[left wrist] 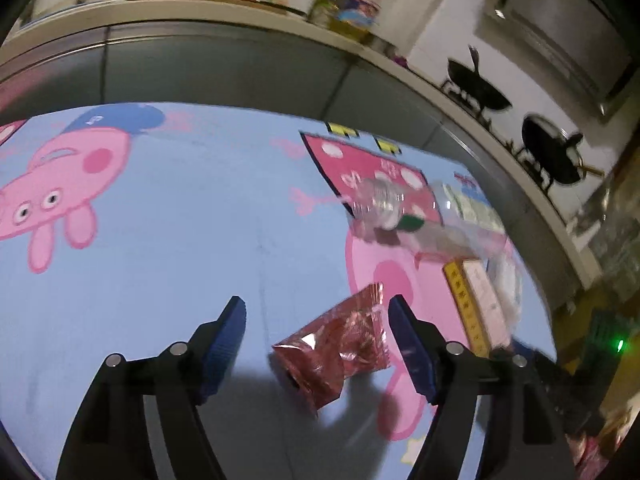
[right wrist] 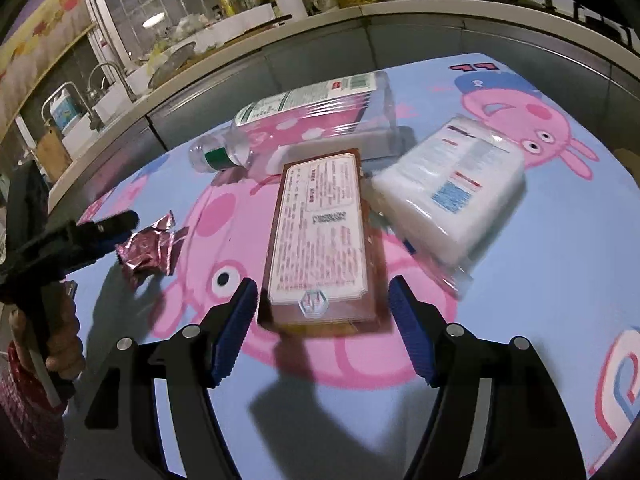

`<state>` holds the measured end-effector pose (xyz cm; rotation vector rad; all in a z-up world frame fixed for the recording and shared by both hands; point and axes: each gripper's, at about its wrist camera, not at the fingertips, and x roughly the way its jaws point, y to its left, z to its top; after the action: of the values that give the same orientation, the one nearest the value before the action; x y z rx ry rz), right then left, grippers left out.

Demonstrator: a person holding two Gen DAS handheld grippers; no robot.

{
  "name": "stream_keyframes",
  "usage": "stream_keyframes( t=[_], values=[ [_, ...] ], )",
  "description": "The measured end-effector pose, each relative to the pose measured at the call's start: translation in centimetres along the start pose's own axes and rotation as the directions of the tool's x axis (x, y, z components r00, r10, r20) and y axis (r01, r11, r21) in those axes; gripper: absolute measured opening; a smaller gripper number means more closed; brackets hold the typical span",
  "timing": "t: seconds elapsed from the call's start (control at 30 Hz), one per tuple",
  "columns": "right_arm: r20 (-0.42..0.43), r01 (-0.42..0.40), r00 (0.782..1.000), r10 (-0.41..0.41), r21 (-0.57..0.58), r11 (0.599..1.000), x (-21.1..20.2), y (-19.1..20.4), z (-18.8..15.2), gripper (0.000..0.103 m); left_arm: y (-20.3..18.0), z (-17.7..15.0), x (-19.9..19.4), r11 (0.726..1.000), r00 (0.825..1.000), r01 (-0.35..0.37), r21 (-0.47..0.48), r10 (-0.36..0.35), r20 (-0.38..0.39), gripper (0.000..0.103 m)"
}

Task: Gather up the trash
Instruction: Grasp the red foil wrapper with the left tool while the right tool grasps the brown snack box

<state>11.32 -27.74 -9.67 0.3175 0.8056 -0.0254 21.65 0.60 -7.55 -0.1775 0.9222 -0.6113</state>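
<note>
- The flat box [right wrist: 320, 236] has a white label full of small print, too blurry to read. Its long side runs from 12 o'clock to 6 o'clock in the right wrist view, with the near end at 6.
- The clear bottle [right wrist: 296, 128] lies on its side. It has a green band at the neck, and its open mouth points to about 8 o'clock in the right wrist view. Its label has green and a small red patch; I cannot read the words.
- The white soft pack [right wrist: 452, 184] has a blue square and red lines on it. It lies tilted, at 2 o'clock from the box and just beside it.
- The red shiny wrapper [left wrist: 334, 342] is crumpled. Its long side runs from 7 o'clock to 1 o'clock in the left wrist view. No words show on it.
- All the trash lies on a blue table cover [right wrist: 540, 320] with pink cartoon pigs.
- The left gripper [left wrist: 316, 312] has its jaws wide. The wrapper sits between the blue pads, nearer the right one, and I cannot tell if it touches.
- The right gripper [right wrist: 322, 292] has its jaws wide too. The near end of the box is between them, with gaps on both sides.
</note>
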Motion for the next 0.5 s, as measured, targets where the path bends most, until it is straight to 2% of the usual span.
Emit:
stream_keyframes(
  t=[0.03,0.07,0.1,0.13,0.2,0.3,0.4,0.5],
  values=[
    [0.01,0.012,1.0,-0.012,-0.024,1.0,0.3,0.3,0.1,0.068,-0.1,-0.2,0.4,1.0,1.0,0.005,0.004,-0.005,-0.018,0.062],
    [0.011,0.019,1.0,-0.019,-0.038,0.999,0.4,0.6,0.1,0.062,-0.3,-0.4,0.3,1.0,1.0,-0.001,0.014,0.001,-0.006,0.059],
    [0.016,0.026,1.0,-0.025,-0.058,0.998,0.5,0.8,0.1,0.061,-0.5,-0.7,0.2,0.999,1.0,0.004,0.032,-0.003,-0.006,0.04],
    [0.014,0.008,1.0,-0.007,-0.057,0.998,0.4,0.8,0.0,0.061,-0.8,-1.0,0.5,0.998,0.998,0.039,0.047,-0.037,-0.044,0.02],
    [0.015,-0.025,1.0,0.026,-0.061,0.998,-0.1,1.0,-0.5,0.06,-1.1,-1.7,0.3,0.997,0.997,0.052,0.049,-0.049,-0.065,0.019],
    [0.029,-0.057,0.998,0.061,-0.122,0.991,-1.5,2.0,-1.7,0.06,-2.1,-3.1,-1.1,0.996,0.997,0.063,0.059,-0.06,-0.054,0.013],
    [0.034,-0.076,0.996,0.084,-0.196,0.978,-3.4,3.0,-3.7,0.06,-2.2,-4.8,-2.4,0.994,0.992,0.11,-0.011,-0.11,-0.067,0.012],
    [0.03,-0.07,0.996,0.08,-0.253,0.965,-4.8,3.5,-5.8,0.06,-2.5,-6.8,-3.3,0.99,0.989,0.126,-0.06,-0.13,-0.074,0.012]
  ],
)
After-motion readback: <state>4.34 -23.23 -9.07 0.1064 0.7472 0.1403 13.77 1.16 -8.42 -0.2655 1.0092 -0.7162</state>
